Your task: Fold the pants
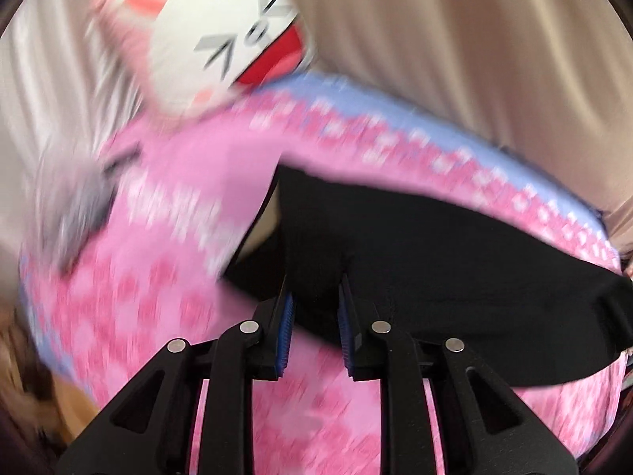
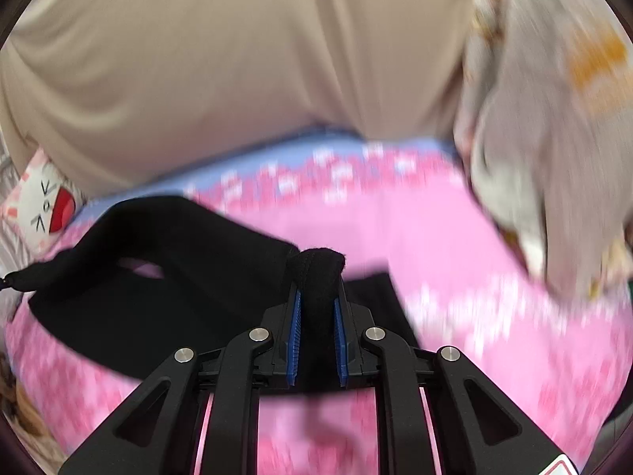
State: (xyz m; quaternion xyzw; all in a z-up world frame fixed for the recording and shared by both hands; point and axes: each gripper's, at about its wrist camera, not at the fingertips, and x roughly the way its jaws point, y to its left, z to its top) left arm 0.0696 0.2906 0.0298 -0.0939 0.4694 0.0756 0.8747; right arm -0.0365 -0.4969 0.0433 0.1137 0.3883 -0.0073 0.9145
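Both tools [image 1: 315, 301] [image 2: 317, 297] pinch black pants [image 2: 178, 277] stretched sideways.

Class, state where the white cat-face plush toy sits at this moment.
The plush toy sits upper left in the left wrist view, at the pink blanket's far edge, beyond the black pants.

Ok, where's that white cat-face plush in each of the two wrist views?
Left wrist view: the cat-face plush sits at top, left of centre, blurred, above the pink blanket.
Right wrist view: the same plush is at the far left edge, small, behind the black pants.
Shared landmark: the blanket's blue border runs beside the plush in both.
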